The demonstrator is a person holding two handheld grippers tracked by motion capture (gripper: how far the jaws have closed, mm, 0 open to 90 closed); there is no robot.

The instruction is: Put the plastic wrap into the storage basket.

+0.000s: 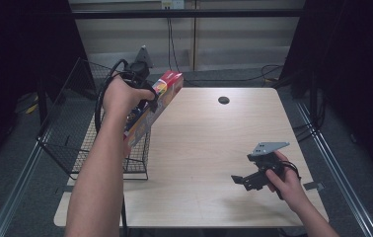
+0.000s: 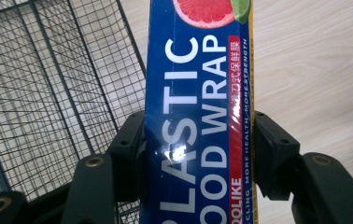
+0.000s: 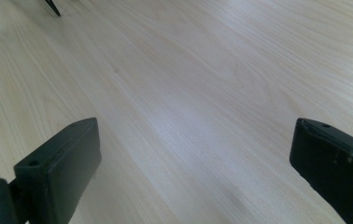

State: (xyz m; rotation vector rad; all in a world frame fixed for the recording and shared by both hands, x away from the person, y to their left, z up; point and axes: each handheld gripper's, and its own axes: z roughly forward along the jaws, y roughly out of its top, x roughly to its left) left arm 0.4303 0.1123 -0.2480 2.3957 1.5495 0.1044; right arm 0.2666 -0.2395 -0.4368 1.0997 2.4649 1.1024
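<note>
While the left gripper (image 2: 198, 154) clamps the plastic food wrap box (image 2: 198, 112) at frame centre, beside the wire basket (image 2: 48, 93), the right gripper (image 3: 193, 168) stands wide, holding nothing, over the wooden table (image 3: 188, 70).

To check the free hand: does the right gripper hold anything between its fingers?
No, the right gripper is open, and between its fingers there is just bare table.

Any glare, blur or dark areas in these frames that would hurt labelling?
High view: dim and soft, black at both sides, yet the plastic wrap box and wire basket read clearly. Left gripper view: a small glare spot on the box; lettering sharp, box cropped top and bottom. Right gripper view: a broad pale sheen on the table, jaws slightly soft.
</note>
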